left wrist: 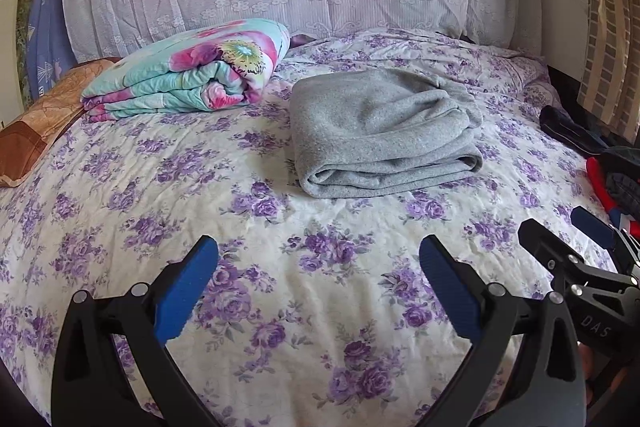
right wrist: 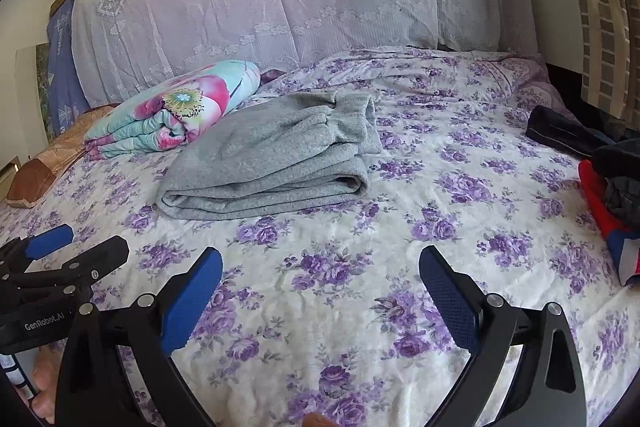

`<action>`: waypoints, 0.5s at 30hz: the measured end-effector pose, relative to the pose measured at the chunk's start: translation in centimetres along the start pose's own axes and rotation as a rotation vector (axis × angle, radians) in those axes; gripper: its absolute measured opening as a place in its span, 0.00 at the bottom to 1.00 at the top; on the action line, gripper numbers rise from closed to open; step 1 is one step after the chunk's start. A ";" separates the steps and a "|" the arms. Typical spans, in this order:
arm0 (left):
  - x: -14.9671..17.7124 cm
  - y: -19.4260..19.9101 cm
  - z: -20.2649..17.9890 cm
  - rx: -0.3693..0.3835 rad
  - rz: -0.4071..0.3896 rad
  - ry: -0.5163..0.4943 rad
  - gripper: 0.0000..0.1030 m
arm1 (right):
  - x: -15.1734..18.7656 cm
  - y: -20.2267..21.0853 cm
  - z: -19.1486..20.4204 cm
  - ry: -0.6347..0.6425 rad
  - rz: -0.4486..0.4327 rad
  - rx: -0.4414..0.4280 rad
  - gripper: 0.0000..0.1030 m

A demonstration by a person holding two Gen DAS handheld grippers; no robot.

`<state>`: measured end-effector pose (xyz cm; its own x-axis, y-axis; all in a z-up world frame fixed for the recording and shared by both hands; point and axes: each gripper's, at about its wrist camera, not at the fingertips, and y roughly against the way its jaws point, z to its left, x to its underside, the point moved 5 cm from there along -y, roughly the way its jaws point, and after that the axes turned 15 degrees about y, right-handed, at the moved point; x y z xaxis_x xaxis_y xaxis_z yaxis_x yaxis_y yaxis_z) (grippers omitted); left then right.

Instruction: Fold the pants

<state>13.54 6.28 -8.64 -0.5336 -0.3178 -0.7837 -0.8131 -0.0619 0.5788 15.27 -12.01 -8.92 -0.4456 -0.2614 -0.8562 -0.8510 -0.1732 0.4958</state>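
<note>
Apparently the folding is all but done: the grey knitted pants (left wrist: 380,131) are seen lying as a compact, layered rectangle on the white bedsheet printed with purple roses (left wrist: 280,267), with the rolled fold facing the cameras and the bunched waistband at the far end. From the left wrist view the bundle is placed at about twelve o'clock, well apart from the fingers; from the right wrist view it is found nearer eleven o'clock (right wrist: 272,163). No cloth is held by either tool. The left gripper (left wrist: 320,291) is kept spread wide above bare sheet, and the right gripper (right wrist: 320,299) is likewise held wide apart, with nothing between its blue pads (right wrist: 192,303). A folded quilt in turquoise with pink flowers (left wrist: 192,75) is seen just beside the pants at ten o'clock, and a heap of dark and red clothes (right wrist: 608,187) is left at three o'clock. Little appears to be left, as judged from the layers: perhaps the slightly uneven edges could be squared, or the bundle moved aside.
</note>
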 end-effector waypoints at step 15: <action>-0.1 0.0 0.6 -0.018 -0.003 0.002 0.96 | 0.1 -0.1 -0.1 -0.001 0.004 0.004 0.97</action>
<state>13.48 6.91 -8.68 -0.5305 -0.3199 -0.7850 -0.8104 -0.0804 0.5804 15.31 -12.10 -8.99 -0.4494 -0.2609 -0.8544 -0.8502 -0.1685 0.4987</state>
